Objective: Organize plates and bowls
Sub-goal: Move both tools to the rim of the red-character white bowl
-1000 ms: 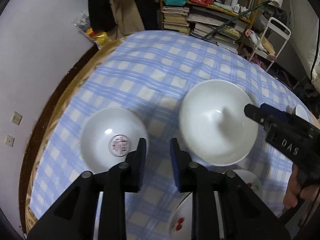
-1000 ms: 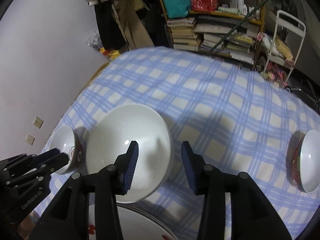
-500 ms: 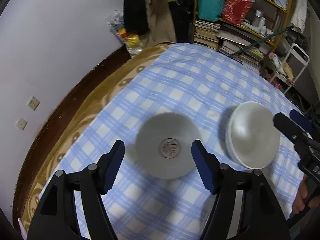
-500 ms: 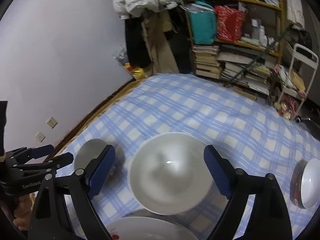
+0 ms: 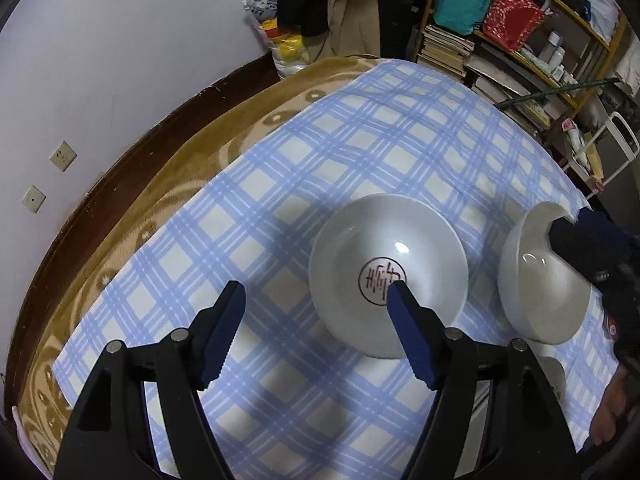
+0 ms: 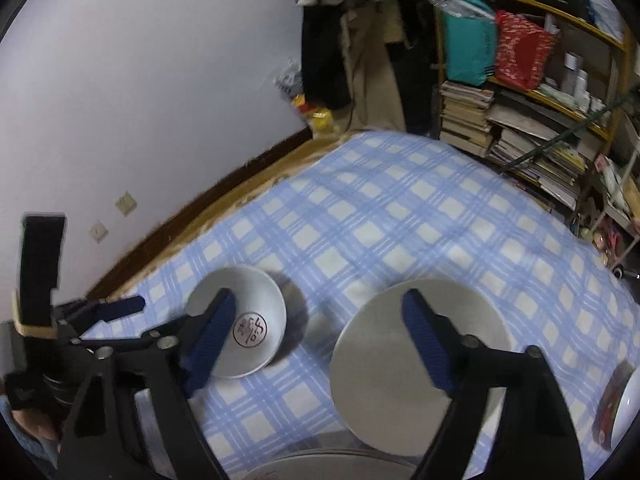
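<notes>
A white bowl with a red seal mark [image 5: 384, 256] [image 6: 256, 304] sits on the blue checked cloth. A larger plain white bowl [image 5: 536, 292] [image 6: 384, 380] stands to its right. My left gripper [image 5: 316, 320] is open, above the cloth just left of the marked bowl; its right finger overlaps the bowl's rim. My right gripper [image 6: 316, 340] is open wide and raised, between the two bowls in view. A red-rimmed bowl [image 6: 624, 404] sits at the far right. A plate rim [image 6: 328, 466] shows at the bottom edge.
The blue checked cloth [image 5: 340, 148] lies over a brown blanket [image 5: 192, 148]. A white wall with sockets [image 5: 62, 156] is at the left. Shelves of books and bags [image 5: 480, 32] stand beyond the far edge.
Both grippers opened from nearly shut to wide and rose away from the bowls. The left gripper shifted left of the marked bowl.
</notes>
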Demonstrator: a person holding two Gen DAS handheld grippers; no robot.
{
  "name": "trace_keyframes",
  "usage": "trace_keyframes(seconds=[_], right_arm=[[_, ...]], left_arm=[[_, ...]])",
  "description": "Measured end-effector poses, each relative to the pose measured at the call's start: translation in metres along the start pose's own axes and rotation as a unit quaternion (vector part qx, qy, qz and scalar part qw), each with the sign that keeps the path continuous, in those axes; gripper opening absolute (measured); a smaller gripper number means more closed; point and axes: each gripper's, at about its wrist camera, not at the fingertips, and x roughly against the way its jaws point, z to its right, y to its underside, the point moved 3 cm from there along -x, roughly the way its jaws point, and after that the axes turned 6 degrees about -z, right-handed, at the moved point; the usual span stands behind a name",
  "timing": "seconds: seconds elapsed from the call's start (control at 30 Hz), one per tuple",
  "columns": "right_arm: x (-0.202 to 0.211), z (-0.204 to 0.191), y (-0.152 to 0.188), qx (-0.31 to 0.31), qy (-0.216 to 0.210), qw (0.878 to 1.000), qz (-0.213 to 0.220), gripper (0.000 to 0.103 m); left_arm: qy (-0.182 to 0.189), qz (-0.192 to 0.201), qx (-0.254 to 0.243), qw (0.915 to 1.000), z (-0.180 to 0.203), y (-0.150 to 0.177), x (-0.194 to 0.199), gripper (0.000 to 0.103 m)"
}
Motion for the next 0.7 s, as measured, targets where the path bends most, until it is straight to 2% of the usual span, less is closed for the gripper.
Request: trace_keyframes(seconds=[0.07, 0.1, 0.17, 0.27, 0.43, 0.47, 0.5, 0.63, 0.7], right_arm=[[-0.011, -0.004, -0.001, 0.007, -0.003, 1.000, -0.013, 0.070], [-0.020, -0.007, -0.001, 0.008, -0.009, 1.000, -0.022, 0.059], [-0.030, -0.009, -0.002, 0.004, -0.017, 0.999, -0.035, 0.047], [-0.049, -0.011, -0.003, -0.011, -0.030, 0.998, -0.058, 0.045], [-0.064, -0.013, 0.001, -0.023, -0.038, 0.997, -0.066, 0.042], [-0.066, -0.014, 0.001, -0.024, -0.037, 0.997, -0.068, 0.038], [-0.069, -0.015, 0.001, -0.025, -0.038, 0.996, -0.071, 0.036], [-0.077, -0.020, 0.001, -0.020, -0.036, 0.996, -0.076, 0.030], [-0.082, -0.022, 0.001, -0.023, -0.040, 0.995, -0.085, 0.028]], left_arm=[[0.000, -0.001, -0.002, 1.0000, -0.001, -0.001, -0.005, 0.072], [0.002, -0.004, -0.004, 1.0000, -0.001, -0.002, -0.007, 0.072], [0.008, -0.011, -0.006, 0.9999, -0.001, -0.001, -0.013, 0.072], [0.008, -0.029, -0.003, 0.9995, -0.002, -0.002, -0.025, 0.072], [0.032, -0.049, 0.004, 0.9983, -0.006, -0.004, -0.037, 0.072], [0.030, -0.048, 0.007, 0.9983, -0.007, -0.003, -0.037, 0.071], [0.027, -0.048, 0.006, 0.9984, -0.007, -0.003, -0.038, 0.068], [0.036, -0.060, 0.009, 0.9975, -0.007, -0.002, -0.043, 0.038], [0.042, -0.063, 0.018, 0.9970, -0.009, -0.004, -0.045, 0.035]])
